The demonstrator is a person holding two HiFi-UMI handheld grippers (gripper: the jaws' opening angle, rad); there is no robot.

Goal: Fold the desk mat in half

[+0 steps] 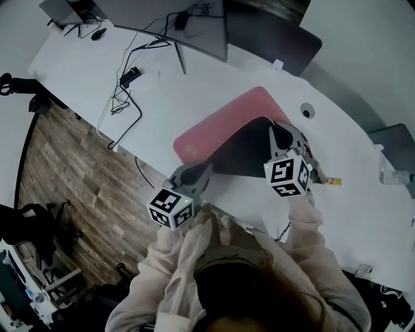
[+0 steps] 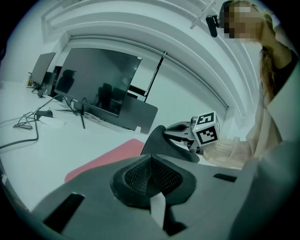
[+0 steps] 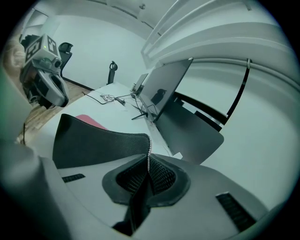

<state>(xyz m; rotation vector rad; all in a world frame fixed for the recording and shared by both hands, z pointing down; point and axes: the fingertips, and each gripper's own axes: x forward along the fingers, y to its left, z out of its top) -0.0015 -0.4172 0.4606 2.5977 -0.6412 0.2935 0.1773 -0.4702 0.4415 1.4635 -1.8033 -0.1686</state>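
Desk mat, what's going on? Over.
Jaws shut on desk mat, left gripper and right gripper. Near edge lifted, dark underside showing. Cables off to one side.

Desk mat (image 1: pixel 220 126) pink on top, black underneath — table (image 1: pixel 214 84) white.

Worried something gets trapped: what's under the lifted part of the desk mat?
Of the desk mat, only the pink face shows beyond its raised black flap; directly beneath the flap is hidden.

White desk (image 1: pixel 71 61), wood floor (image 1: pixel 78 188), dark monitor (image 1: pixel 162 19)
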